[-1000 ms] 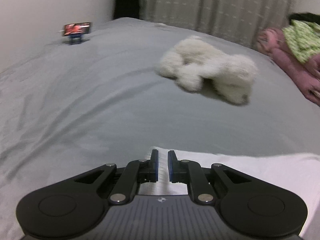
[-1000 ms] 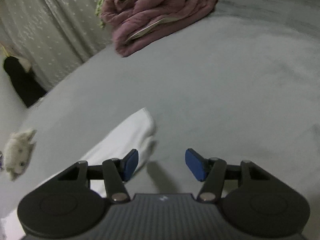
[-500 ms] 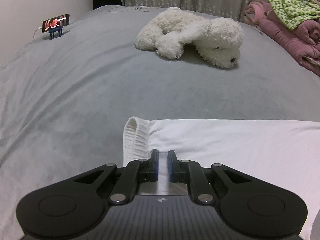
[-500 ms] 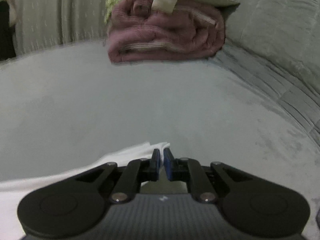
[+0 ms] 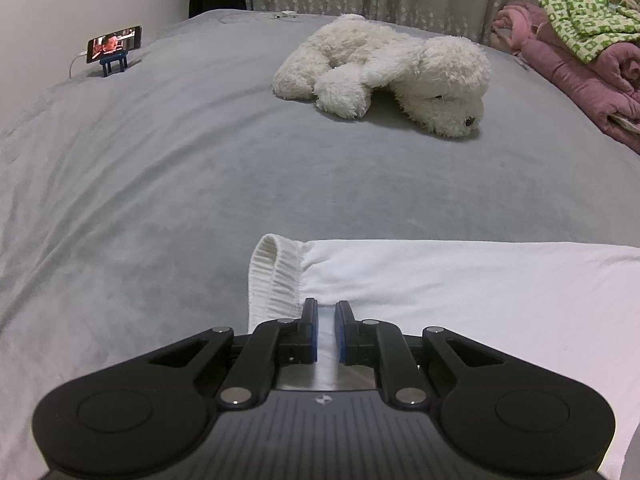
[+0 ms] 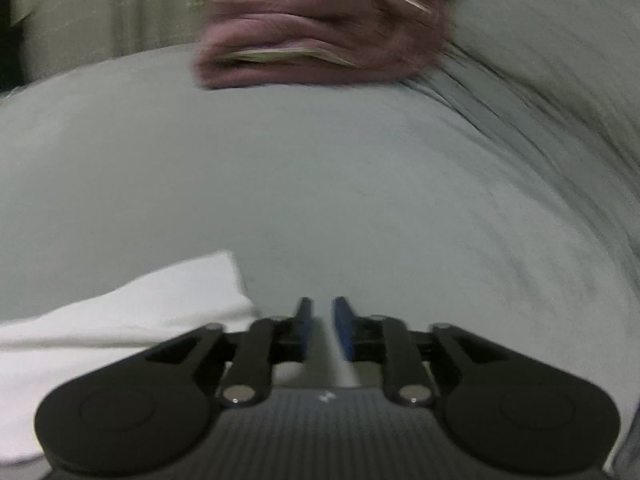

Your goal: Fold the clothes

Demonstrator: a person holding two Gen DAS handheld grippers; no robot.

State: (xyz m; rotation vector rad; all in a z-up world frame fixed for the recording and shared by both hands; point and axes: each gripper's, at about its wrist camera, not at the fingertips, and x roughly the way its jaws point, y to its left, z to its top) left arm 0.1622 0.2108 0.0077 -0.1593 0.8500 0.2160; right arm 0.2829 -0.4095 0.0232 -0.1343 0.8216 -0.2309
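Your left gripper [image 5: 326,330] pinches the white garment [image 5: 460,292] beside its ribbed cuff [image 5: 276,276], the cloth's length running rightward toward your right gripper [image 6: 319,330], apparently clenched on the other end.

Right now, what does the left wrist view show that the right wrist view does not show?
Only the left wrist view shows the white plush dog, the phone on its blue stand, the green patterned cloth and the garment's ribbed cuff, with the left gripper shut on the white garment. Only the right wrist view shows the right gripper and a plain corner of that garment; this view is blurred. Both show the grey bed cover and the pink folded blanket.
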